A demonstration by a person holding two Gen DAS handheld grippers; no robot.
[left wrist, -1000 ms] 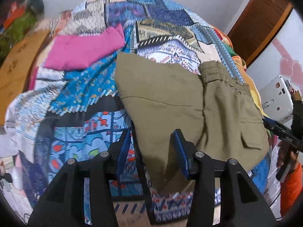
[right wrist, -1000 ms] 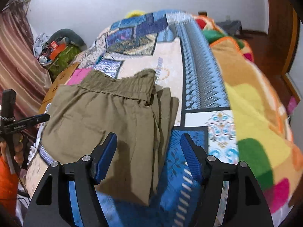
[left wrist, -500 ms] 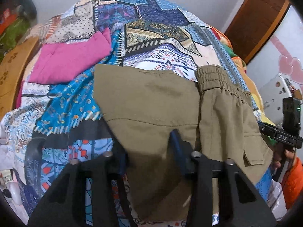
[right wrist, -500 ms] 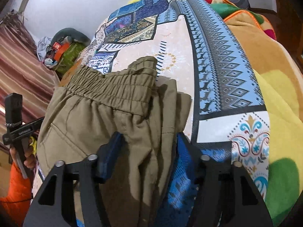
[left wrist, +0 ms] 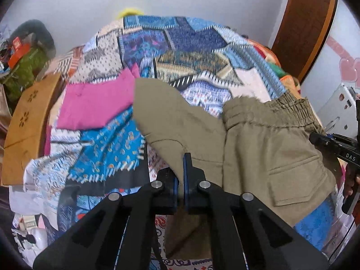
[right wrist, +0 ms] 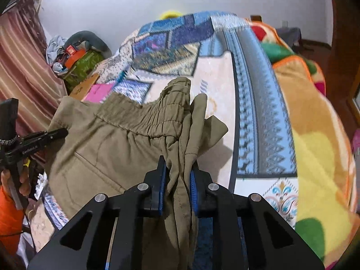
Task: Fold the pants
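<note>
The olive cargo pants (left wrist: 258,157) lie partly folded on the patchwork bedspread (left wrist: 180,51) of a bed, waistband (right wrist: 144,121) away from the cameras and a flap pocket (left wrist: 299,180) facing up; both near corners are raised off the bed. The left gripper (left wrist: 181,175) has its jaws pressed nearly together on a thin edge of the leg fabric, while the right gripper (right wrist: 178,175) pinches a thick bunch of several layers at the other side, its jaws held somewhat apart by the bulk. The risks from here look uneven. The left hold is only on a narrow margin of cloth, so a quick pull could let it slip out and drop that side. The right bundle is crumpled, so carrying it over as it is would likely press creases into the fold, and an inner layer could slide loose and hang below the rest. If the two hands travel at different rates or heights, the fold line will probably skew and the edges will miss the waistband. The pink cloth (left wrist: 94,105) lying just beside the pants on the left could be dragged or covered if the fold swings that way.
</note>
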